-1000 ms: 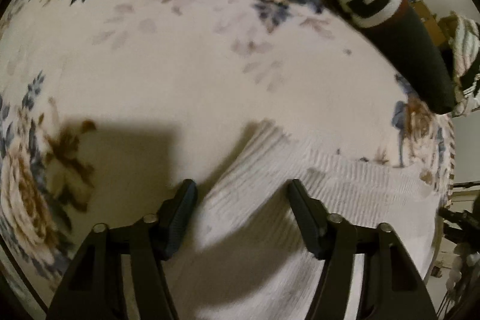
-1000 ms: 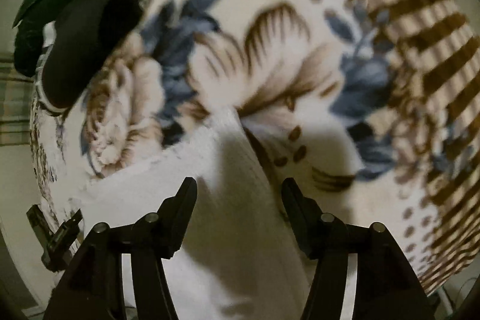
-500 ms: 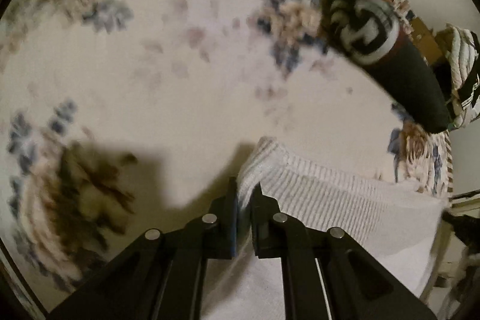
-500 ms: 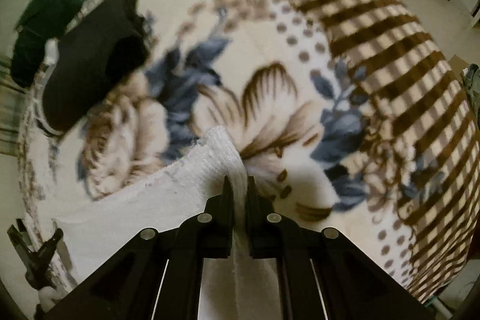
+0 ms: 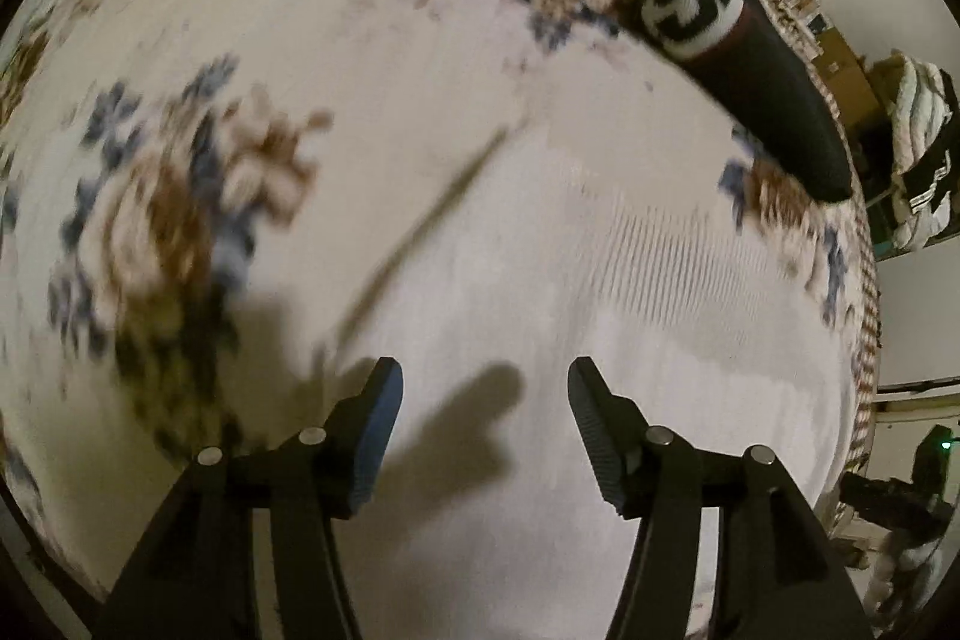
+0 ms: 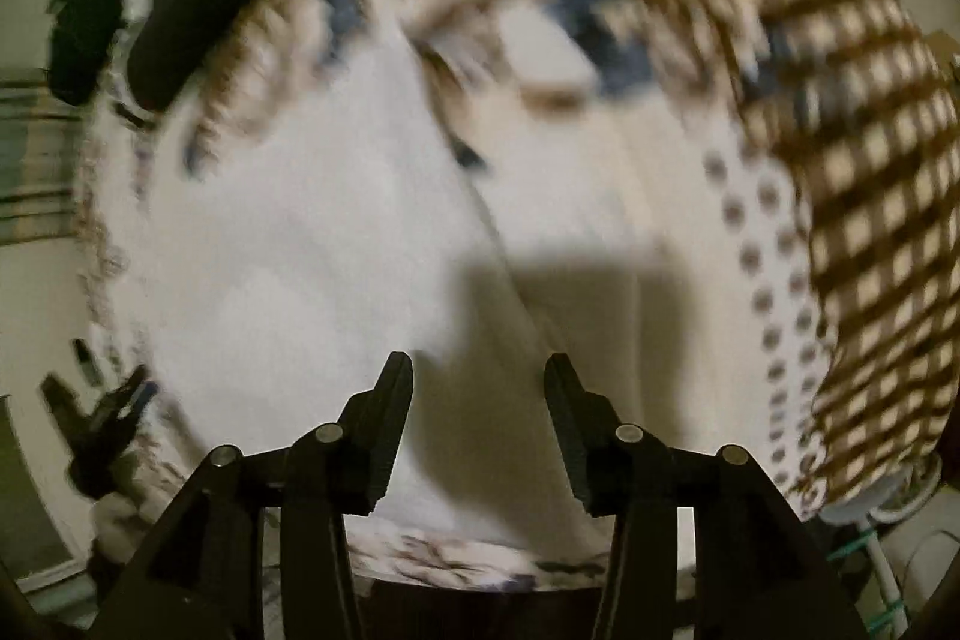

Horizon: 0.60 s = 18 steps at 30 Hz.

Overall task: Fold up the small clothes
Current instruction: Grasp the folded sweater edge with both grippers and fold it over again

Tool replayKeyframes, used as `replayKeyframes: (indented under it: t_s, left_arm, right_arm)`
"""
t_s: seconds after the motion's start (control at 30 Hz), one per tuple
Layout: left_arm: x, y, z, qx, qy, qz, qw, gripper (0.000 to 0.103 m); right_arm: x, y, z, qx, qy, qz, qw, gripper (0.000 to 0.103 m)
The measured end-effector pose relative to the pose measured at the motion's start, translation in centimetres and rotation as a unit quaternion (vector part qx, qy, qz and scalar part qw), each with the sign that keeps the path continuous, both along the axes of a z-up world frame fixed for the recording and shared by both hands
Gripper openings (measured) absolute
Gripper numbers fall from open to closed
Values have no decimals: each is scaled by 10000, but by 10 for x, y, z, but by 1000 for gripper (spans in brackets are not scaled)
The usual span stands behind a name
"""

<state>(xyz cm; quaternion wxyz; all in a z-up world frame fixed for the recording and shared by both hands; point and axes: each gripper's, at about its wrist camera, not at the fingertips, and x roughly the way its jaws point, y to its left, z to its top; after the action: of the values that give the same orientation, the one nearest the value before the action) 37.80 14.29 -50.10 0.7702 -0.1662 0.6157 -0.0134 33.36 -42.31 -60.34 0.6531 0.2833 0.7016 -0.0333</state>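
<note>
Both my claws are spread wide, nothing pinched. L gripper [image 5: 483, 388] hangs over the white ribbed knit garment [image 5: 600, 292], which lies flat on the floral blanket [image 5: 300, 40] under and ahead of the tips. R gripper [image 6: 478, 382] is likewise above the same garment [image 6: 288, 250]; its edge runs diagonally ahead. Rolled striped-and-black sock [image 5: 738, 58] sits well apart, far right. Views are motion-blurred.

A bed is covered by a floral blanket [image 5: 372, 58] with a brown checked border [image 6: 840, 112]. On it, a white ribbed garment [image 5: 570, 292] is spread flat, and a dark rolled garment [image 5: 774, 100] with a striped end is laid nearby.
</note>
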Motion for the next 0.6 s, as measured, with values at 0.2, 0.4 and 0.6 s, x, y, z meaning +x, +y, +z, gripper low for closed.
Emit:
replayKeyframes:
  t_s: [0.2, 0.4, 0.6]
  left_arm:
    - [-37, -15, -12, 217, 213, 178, 9994, 55]
    - [-50, -28, -22, 395, 307, 123, 9987, 55]
    - [-59, -24, -4, 392, 155, 244, 9988, 55]
  right_arm:
    - [-28, -13, 17, -268, -527, -342, 9977, 6]
    - [-44, -41, 11, -267, -320, -472, 9980, 6]
    - [-45, -48, 16, 384, -453, -433, 9973, 47]
